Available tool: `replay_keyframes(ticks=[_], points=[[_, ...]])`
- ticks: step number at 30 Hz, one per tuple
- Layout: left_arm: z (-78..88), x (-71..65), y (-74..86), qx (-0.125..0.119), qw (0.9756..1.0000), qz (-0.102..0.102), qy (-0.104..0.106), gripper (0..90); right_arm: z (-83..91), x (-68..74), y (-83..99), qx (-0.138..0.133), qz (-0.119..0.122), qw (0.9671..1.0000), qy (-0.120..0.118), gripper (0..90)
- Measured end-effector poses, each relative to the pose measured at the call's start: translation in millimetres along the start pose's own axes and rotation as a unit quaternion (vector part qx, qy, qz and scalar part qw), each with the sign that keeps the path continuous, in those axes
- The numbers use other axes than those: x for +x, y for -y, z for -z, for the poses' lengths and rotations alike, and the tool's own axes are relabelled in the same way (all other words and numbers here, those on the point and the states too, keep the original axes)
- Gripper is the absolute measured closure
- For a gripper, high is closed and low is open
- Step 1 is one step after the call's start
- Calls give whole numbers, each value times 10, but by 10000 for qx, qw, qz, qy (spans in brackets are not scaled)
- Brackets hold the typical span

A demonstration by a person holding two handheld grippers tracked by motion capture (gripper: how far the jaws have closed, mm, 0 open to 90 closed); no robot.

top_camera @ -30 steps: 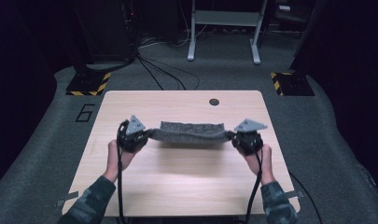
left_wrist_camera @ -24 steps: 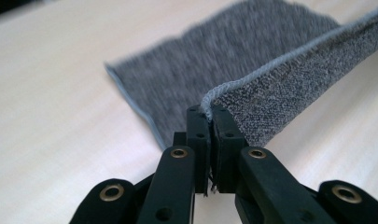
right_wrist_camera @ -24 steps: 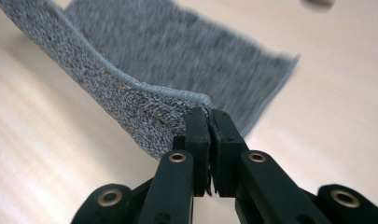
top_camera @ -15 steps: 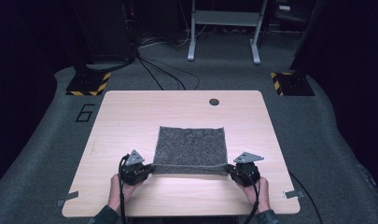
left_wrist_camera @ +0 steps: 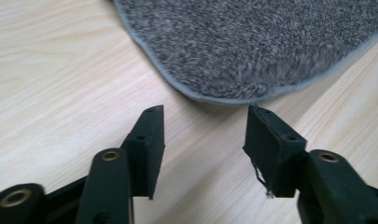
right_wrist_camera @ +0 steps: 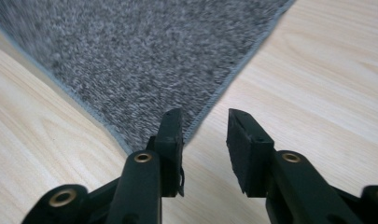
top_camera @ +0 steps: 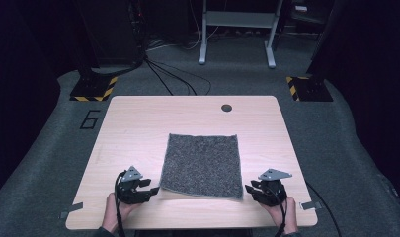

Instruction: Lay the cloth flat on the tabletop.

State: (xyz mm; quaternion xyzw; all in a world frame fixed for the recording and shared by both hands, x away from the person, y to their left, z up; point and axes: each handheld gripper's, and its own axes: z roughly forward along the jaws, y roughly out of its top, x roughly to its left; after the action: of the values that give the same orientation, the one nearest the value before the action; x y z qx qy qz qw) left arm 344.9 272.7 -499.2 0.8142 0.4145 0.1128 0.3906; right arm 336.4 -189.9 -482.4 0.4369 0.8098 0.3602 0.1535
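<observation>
A grey carpet-like cloth lies flat in the middle of the wooden table. My left gripper sits just off its near left corner, my right gripper just off its near right corner. In the left gripper view the left gripper has just been opening; its jaws are apart with bare wood between them, and the cloth ends just ahead. The right gripper has also been opening. The cloth corner ends beside its left pad, and nothing is pinched.
A dark round hole sits near the table's far edge. The person's hands rest at the near edge. Black stands with striped bases and cables lie on the floor beyond the table.
The cloth, held stretched in the air between both grippers, was drawn toward the near edge and laid flat. Both grippers came down and let go of its near corners.
</observation>
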Motion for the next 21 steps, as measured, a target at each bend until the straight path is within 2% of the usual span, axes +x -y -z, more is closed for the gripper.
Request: replay_keyframes(ticks=[2,3,4,5,6,7,8,9,10,11,12,13,14,15,16,17,18,21], points=[[49,40,-17,-78,10000,42,-38,413,59,-40,-2,-77,-69,9999,26,605],[75,61,-38,-52,9999,24,-87,363,94,-86,-30,-101,-163,9998,35,535],[85,75,-53,-114,9999,33,-109,363,94,-86,-30,-101,-163,9998,35,535],[114,120,-114,-108,9999,-4,-105,292,105,-110,-76,-139,-199,9997,53,467],[114,120,-114,-108,9999,-4,-105,272,105,-110,-76,-139,-199,9997,53,467],[106,139,-155,-164,9997,-15,-151,239,80,-122,-133,-150,-205,9996,111,396],[92,151,-189,-173,9997,-3,-194,239,80,-122,-133,-150,-205,9996,111,396],[81,169,-229,-119,9997,-11,-194,197,23,-123,-190,-125,-198,9996,132,284],[48,179,-262,-143,9997,-2,-214,197,23,-123,-190,-125,-198,9996,132,284],[10,190,-297,-115,9997,-5,-193,157,-60,-93,-250,-28,-185,9997,183,212],[-84,185,-353,-70,9995,-49,-312,152,-109,-76,-275,-11,-180,9997,176,185],[-84,185,-353,-70,9995,-49,-312,148,-152,-72,-292,-23,-131,9998,164,170],[-154,175,-390,-4,9993,-130,-342,148,-152,-72,-292,-23,-131,9998,164,170],[-265,149,-424,64,9985,-211,-498,139,-277,-28,-346,65,-125,9996,247,135],[-265,149,-424,64,9985,-211,-498,134,-328,-25,-360,54,-73,9995,293,120],[-331,133,-443,120,9980,-270,-566,128,-406,3,-387,146,-158,9991,355,91],[-411,120,-465,188,9974,-275,-646,124,-470,0,-402,186,-94,9989,408,75],[-498,112,-485,307,9961,-328,-764,117,-631,6,-427,340,-84,9977,587,38]])
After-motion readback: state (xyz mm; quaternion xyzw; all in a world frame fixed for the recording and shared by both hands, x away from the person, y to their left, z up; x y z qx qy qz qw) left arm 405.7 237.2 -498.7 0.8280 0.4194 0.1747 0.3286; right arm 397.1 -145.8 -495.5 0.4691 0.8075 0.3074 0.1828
